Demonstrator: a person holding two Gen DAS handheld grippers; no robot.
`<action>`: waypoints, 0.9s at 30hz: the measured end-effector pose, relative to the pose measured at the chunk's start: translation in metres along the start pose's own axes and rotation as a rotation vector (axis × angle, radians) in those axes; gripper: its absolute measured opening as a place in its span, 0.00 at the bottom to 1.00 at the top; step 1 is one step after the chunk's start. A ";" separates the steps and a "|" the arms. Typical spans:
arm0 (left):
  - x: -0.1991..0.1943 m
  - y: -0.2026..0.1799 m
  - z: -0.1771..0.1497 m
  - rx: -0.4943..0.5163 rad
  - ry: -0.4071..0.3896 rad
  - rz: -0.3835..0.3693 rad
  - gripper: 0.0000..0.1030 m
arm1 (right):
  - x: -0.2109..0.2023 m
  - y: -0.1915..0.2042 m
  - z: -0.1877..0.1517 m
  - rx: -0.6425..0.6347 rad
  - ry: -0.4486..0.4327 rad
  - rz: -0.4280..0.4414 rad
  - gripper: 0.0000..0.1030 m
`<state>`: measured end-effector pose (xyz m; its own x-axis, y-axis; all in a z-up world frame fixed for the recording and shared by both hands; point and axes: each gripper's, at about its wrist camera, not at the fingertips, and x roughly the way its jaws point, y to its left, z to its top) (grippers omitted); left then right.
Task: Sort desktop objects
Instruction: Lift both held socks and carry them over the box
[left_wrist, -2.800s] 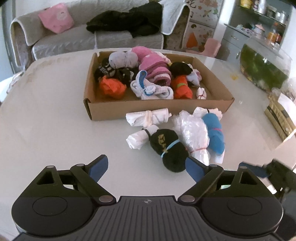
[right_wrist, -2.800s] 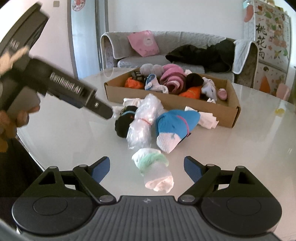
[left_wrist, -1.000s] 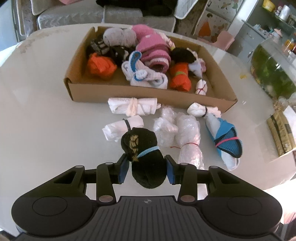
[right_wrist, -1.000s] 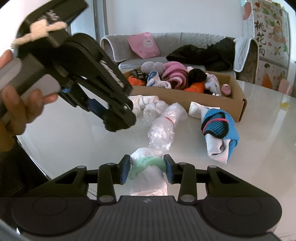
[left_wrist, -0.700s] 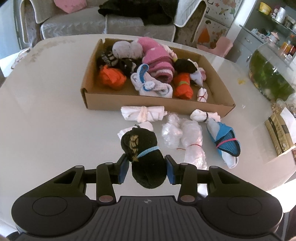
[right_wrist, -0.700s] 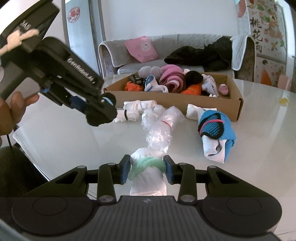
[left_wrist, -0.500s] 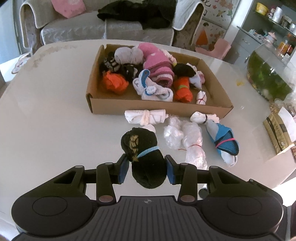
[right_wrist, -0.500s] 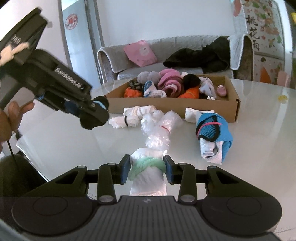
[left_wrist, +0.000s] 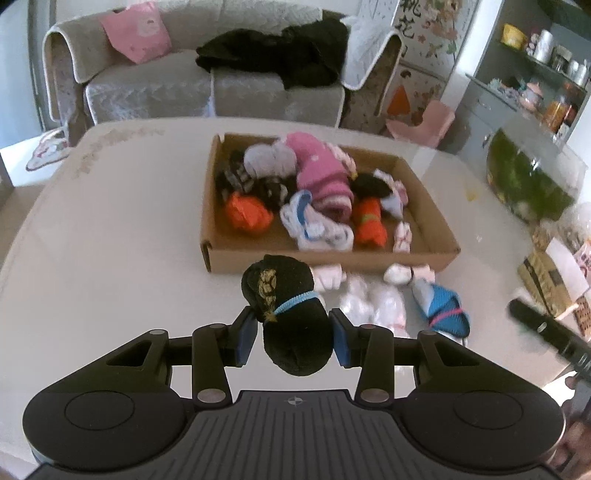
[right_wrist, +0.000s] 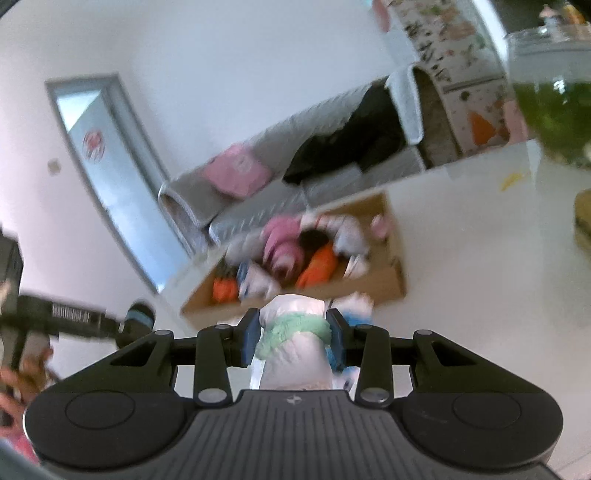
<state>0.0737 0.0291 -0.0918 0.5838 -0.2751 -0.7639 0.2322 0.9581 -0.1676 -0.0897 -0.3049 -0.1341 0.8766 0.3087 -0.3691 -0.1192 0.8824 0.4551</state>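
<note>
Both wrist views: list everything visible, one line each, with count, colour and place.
cardboard box: one, brown, mid-table, holding assorted rolled socks.
black sock roll: one, blue band, clamped in left gripper.
white sock roll: one, green band, clamped in right gripper.
blue sock: one, on table before box.
plastic-wrapped bundles: clear, count unclear, before box.
sofa: one, grey, behind table.
fish tank: one, green, right.

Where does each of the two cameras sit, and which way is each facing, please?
Left wrist: on the left gripper, looking down at the cardboard box, black sock roll clamped.
Right wrist: on the right gripper, tilted, facing box and sofa, white bundle clamped; a hand shows at left.
Shared: box, sofa.
</note>
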 end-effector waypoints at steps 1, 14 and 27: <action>-0.002 0.001 0.003 0.002 -0.005 0.001 0.48 | 0.000 -0.004 0.008 0.011 -0.012 0.000 0.34; -0.010 0.001 0.052 0.074 -0.076 0.034 0.48 | 0.029 -0.020 0.080 -0.002 -0.057 0.043 0.34; 0.007 0.004 0.073 0.098 -0.094 0.068 0.48 | 0.047 -0.005 0.089 -0.047 -0.018 0.080 0.34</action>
<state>0.1352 0.0249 -0.0519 0.6698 -0.2207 -0.7090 0.2618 0.9637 -0.0527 -0.0065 -0.3263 -0.0815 0.8718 0.3726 -0.3181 -0.2103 0.8710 0.4440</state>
